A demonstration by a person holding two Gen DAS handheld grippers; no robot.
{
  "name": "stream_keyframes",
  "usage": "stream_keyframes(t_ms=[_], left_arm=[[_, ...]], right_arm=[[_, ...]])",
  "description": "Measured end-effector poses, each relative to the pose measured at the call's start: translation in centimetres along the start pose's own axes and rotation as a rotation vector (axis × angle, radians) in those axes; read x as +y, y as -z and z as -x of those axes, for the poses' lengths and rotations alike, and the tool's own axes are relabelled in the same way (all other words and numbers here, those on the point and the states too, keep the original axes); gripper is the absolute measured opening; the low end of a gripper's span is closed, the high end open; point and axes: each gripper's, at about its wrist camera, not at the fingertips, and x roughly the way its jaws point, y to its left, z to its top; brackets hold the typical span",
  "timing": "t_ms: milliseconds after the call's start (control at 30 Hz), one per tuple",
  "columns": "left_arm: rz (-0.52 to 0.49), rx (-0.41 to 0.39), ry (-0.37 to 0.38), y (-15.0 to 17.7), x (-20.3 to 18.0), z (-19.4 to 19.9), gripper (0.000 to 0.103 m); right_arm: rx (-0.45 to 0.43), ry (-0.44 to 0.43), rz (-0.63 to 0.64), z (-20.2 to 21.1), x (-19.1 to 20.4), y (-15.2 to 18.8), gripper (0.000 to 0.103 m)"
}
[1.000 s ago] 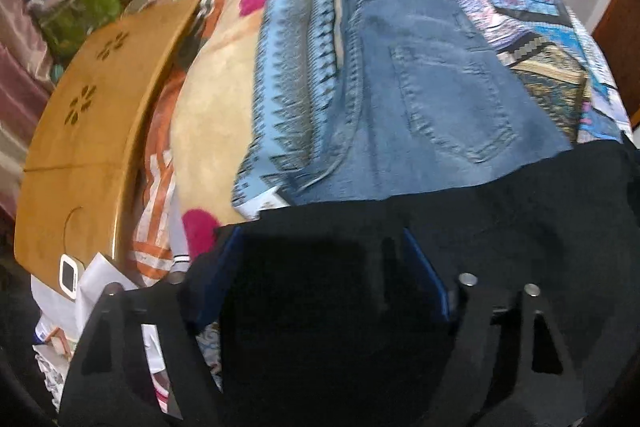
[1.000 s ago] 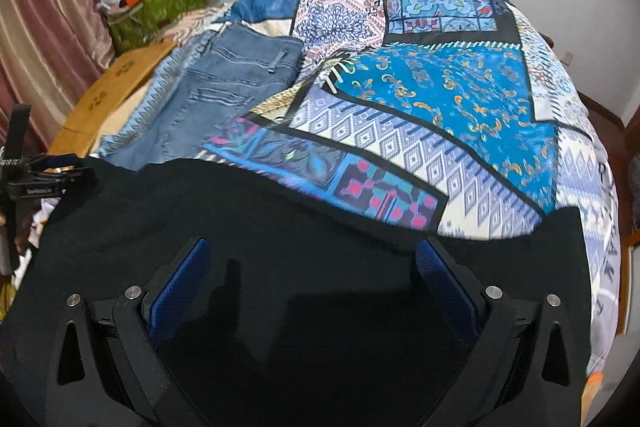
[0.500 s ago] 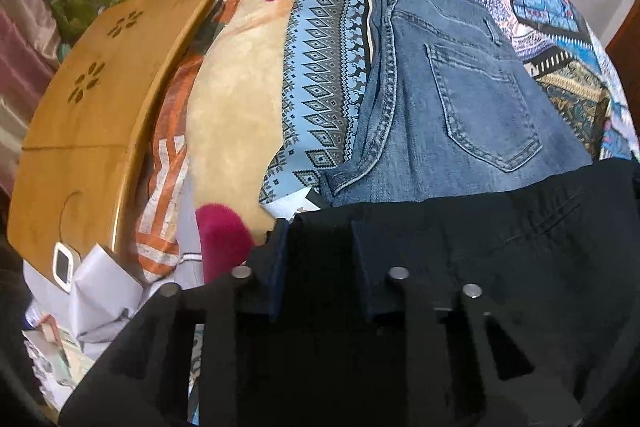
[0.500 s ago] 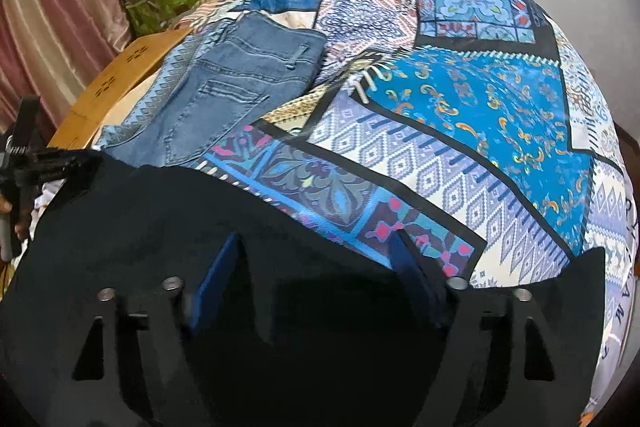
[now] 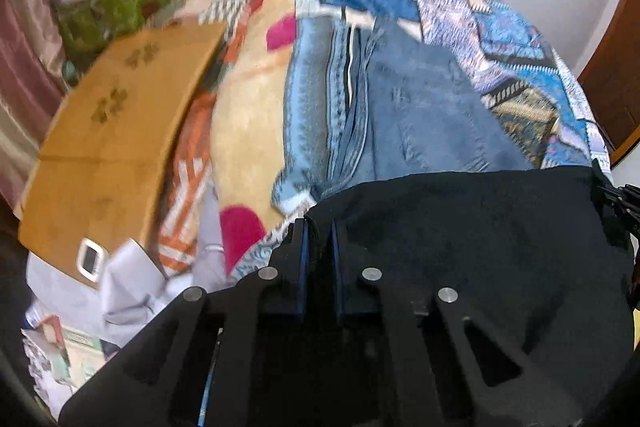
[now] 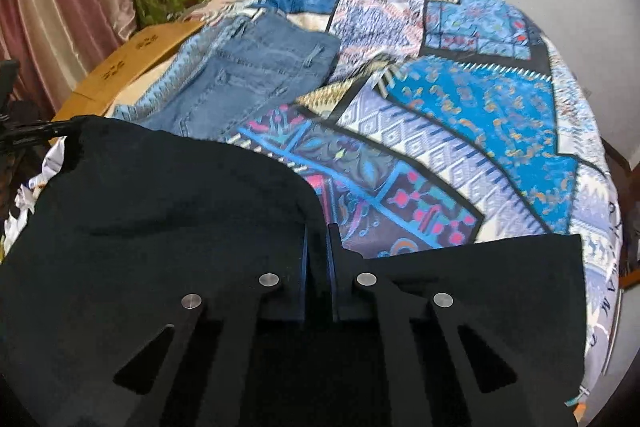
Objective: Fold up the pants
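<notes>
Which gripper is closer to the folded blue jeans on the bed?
Left. The left gripper grips the black pants just before the blue jeans. The right gripper sits further right, over the patterned bedspread.

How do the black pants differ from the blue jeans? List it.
The black pants are plain black; the blue jeans are faded denim with visible stitching. The black pants are pinched by the left claw and right claw; the blue jeans lie untouched farther back. Both rest on the patchwork bedspread.
</notes>
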Motion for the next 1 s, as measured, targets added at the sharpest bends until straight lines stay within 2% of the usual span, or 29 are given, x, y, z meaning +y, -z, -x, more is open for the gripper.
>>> stream_keyframes(t_ms=[100,233,367,567,767,1000], left_arm=[[0.008,-0.070,-0.026,-1.3,-0.2,2.7,0.009],[0.021,-0.127,-0.020,-2.5,-0.1,5.6,0.009],[-0.008,-0.151,-0.013,-1.5,-0.6,8.3,0.009],[-0.035,-0.171,-0.001,3.2,-0.9,12.6,0.009],[-0.067,-0.193,-0.052,9.0,-1.0,16.5,0.008],[-0.046,-0.160,-0.054,14.9,0.1,18.4,0.006]], right_arm=[[-0.059,0.022,-0.026,2.2,-0.2,-0.7,0.006],[-0.128,0.042,-0.040,5.6,0.4,-1.4,0.006],[-0.154,0.052,-0.027,8.6,1.7,-0.7,0.006],[-0.160,0.060,0.003,11.7,4.1,2.4,0.006],[-0.170,0.042,-0.002,14.8,6.7,6.4,0.006],[-0.156,0.011,-0.013,16.9,9.4,11.1,0.006]])
